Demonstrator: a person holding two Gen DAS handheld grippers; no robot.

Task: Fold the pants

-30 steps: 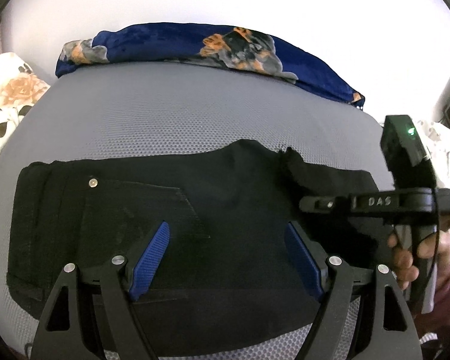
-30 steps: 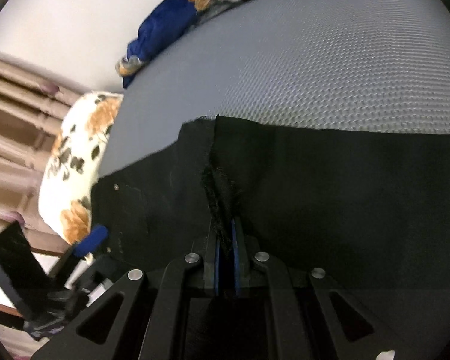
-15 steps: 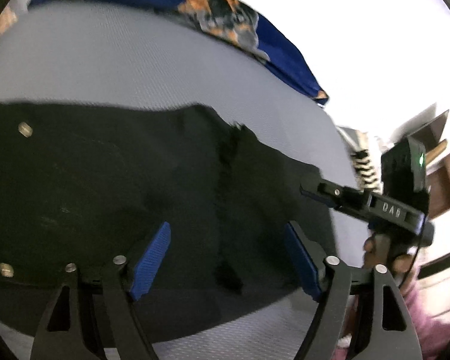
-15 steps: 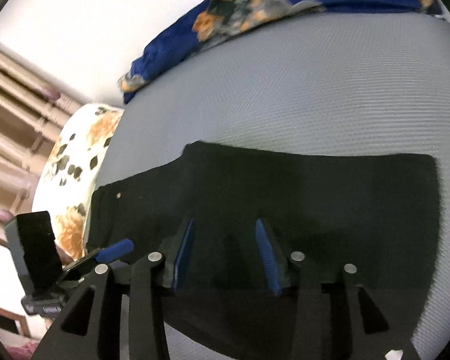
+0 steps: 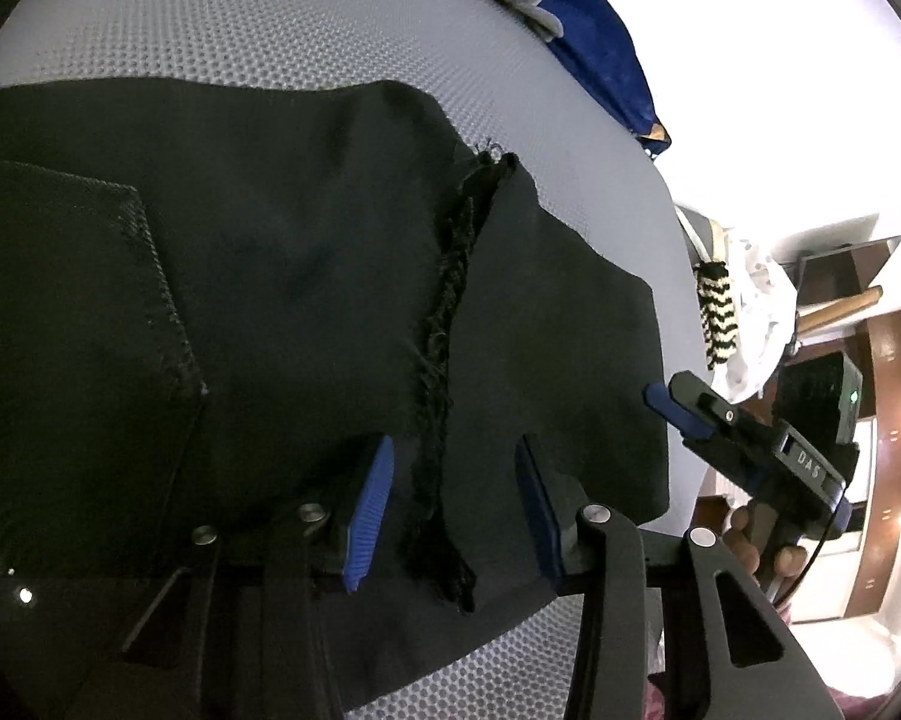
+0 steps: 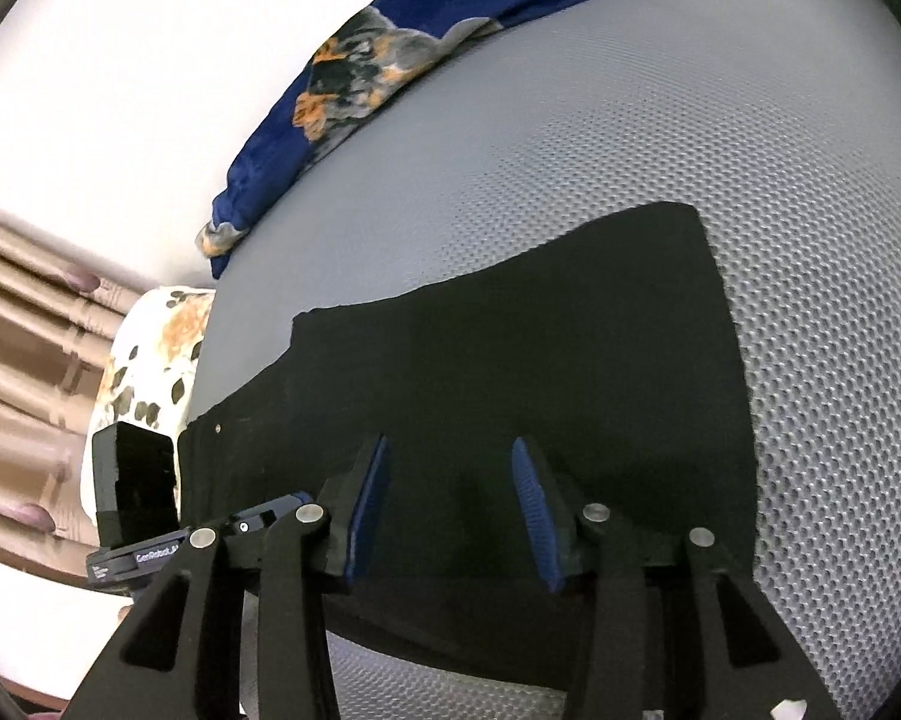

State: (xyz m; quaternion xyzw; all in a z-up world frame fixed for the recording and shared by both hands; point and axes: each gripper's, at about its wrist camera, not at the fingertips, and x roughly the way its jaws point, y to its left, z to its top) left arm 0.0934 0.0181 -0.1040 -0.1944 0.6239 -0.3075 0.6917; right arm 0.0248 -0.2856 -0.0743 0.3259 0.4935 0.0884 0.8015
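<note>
At the bottom of the left wrist view, the left gripper (image 5: 450, 504) tilts downward over the black fabric pants (image 5: 270, 312), its blue-padded fingers (image 5: 369, 516) closing, partly apart, with a frayed raw seam of the cloth lying in the gap between them; the pads do not press it. The pants lie spread flat on a grey honeycomb-mesh mattress (image 5: 270, 18) and fill the left and centre of that frame, a stitched pocket showing at middle left.

At the lower right of the same view, a hand (image 5: 756, 552) grips the handle of the right gripper (image 5: 669, 405), whose blue tip sits at the right edge of the pants.

In the right wrist view the right gripper's fingers (image 6: 534, 516) stand partly open at bottom centre, angled down above the pants, holding nothing. The left gripper's black body appears at lower left of that frame.

Farther off, a dark blue blanket with orange flowers (image 6: 354, 78) lies bunched along the far edge of the mattress, upper centre. A white flower-print pillow (image 6: 150, 360) sits at middle left, beside beige curtains (image 6: 18, 360). A black-and-cream striped knit piece (image 5: 717, 312) hangs beyond the mattress at the right of the left wrist view.
</note>
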